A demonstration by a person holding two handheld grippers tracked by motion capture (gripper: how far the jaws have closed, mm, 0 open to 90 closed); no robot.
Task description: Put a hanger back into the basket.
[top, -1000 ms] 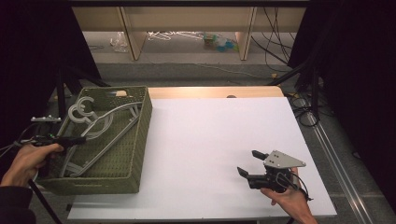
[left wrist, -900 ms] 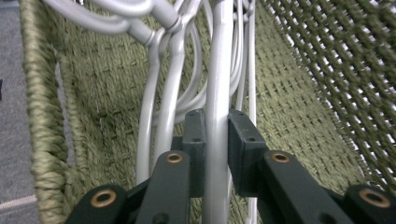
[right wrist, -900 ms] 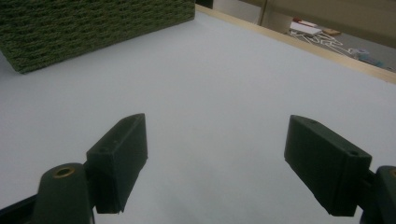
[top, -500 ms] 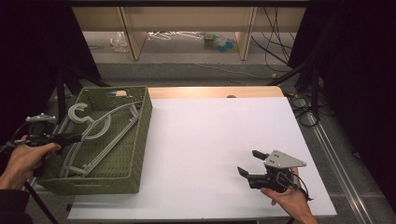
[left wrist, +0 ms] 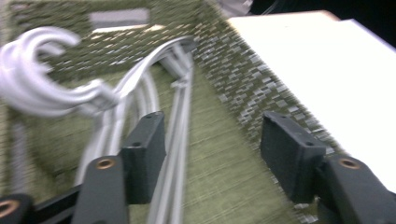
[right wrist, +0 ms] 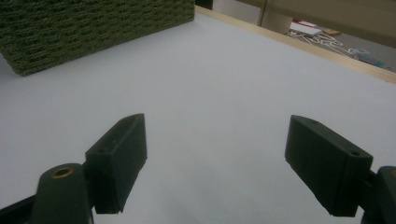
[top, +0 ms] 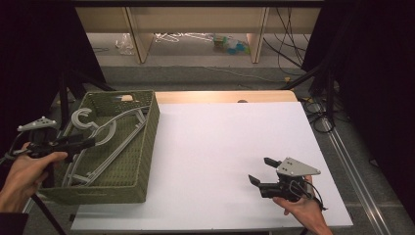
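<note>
A bundle of pale grey plastic clothes hangers (top: 105, 134) lay inside the woven olive-green rectangular basket (top: 142, 161) at the left side of the white table (top: 220, 147), hooks toward the far end. The left gripper (left wrist: 210, 149) hung over the basket's interior, jaws spread wide and holding nothing. The right gripper (top: 262, 171) sat low over the table's near right corner, jaws likewise wide apart and empty. No readable writing appeared on anything.
</note>
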